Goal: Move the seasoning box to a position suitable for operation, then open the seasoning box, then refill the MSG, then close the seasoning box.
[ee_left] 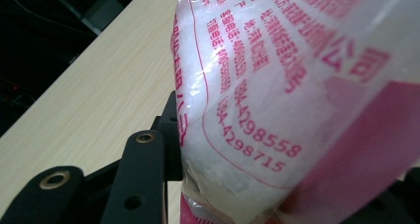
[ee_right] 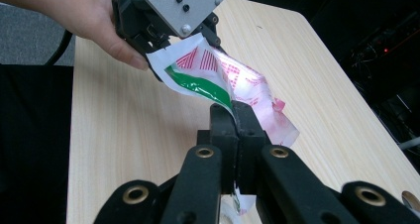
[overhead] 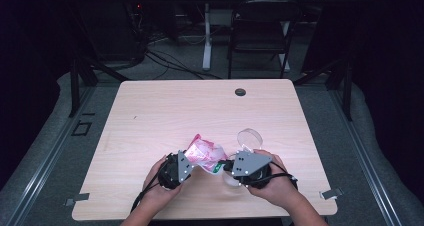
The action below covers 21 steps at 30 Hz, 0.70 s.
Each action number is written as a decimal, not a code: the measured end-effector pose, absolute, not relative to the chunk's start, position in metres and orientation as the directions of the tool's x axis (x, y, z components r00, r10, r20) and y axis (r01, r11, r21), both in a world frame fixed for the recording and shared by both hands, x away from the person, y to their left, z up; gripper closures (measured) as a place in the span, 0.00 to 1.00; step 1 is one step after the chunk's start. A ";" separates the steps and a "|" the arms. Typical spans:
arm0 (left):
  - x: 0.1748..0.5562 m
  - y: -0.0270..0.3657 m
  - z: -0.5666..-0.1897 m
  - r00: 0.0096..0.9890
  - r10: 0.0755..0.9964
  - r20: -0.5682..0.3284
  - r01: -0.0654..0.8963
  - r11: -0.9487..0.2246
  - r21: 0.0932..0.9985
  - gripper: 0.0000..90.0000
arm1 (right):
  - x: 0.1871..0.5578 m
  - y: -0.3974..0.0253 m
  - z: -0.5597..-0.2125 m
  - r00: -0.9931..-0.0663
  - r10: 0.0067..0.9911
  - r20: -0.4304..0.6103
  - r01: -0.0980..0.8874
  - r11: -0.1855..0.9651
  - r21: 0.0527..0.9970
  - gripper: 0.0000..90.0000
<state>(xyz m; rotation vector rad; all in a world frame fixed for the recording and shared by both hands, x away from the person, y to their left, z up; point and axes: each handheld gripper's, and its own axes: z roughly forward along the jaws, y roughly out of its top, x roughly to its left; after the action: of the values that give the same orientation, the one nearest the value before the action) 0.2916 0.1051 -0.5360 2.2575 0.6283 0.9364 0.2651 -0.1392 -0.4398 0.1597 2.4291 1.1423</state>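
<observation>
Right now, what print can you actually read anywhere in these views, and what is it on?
"4298558" on the pink-and-white bag, left gripper view.
"4298715" on the same bag, the line below.
"400-" opens a smaller number higher up; its remaining digits are too blurred to read.
Pink Chinese characters cover the bag; I cannot read them reliably.
The bag's print in the high view and the right gripper view is too small to read.

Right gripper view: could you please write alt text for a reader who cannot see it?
The right gripper is shut on the edge of a pink and green plastic bag above a wooden table. The left gripper, in a hand, grips the bag's other end.
</observation>
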 end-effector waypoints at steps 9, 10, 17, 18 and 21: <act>0.296 0.100 -0.531 0.620 0.590 0.517 0.154 -0.738 0.657 0.66 | 0.266 -0.147 -0.443 -0.887 0.325 -0.328 -0.056 0.629 0.775 1.00; 0.296 0.099 -0.529 0.618 0.584 0.526 0.151 -0.745 0.650 0.66 | 0.266 -0.147 -0.443 -0.887 0.328 -0.326 -0.054 0.626 0.778 1.00; 0.297 0.098 -0.525 0.601 0.581 0.549 0.141 -0.753 0.643 0.66 | 0.266 -0.150 -0.444 -0.881 0.349 -0.320 -0.050 0.604 0.795 1.00; 0.298 0.098 -0.525 0.602 0.577 0.552 0.139 -0.757 0.639 0.67 | 0.266 -0.150 -0.445 -0.879 0.351 -0.324 -0.053 0.602 0.797 1.00; 0.299 0.097 -0.523 0.600 0.576 0.555 0.141 -0.759 0.635 0.67 | 0.267 -0.151 -0.445 -0.877 0.356 -0.324 -0.054 0.596 0.801 1.00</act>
<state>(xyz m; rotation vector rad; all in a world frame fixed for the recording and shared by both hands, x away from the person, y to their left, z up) 0.2988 0.0969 -0.5230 2.2869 0.5656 1.0596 0.2668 -0.1513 -0.4450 0.2400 2.3702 1.2110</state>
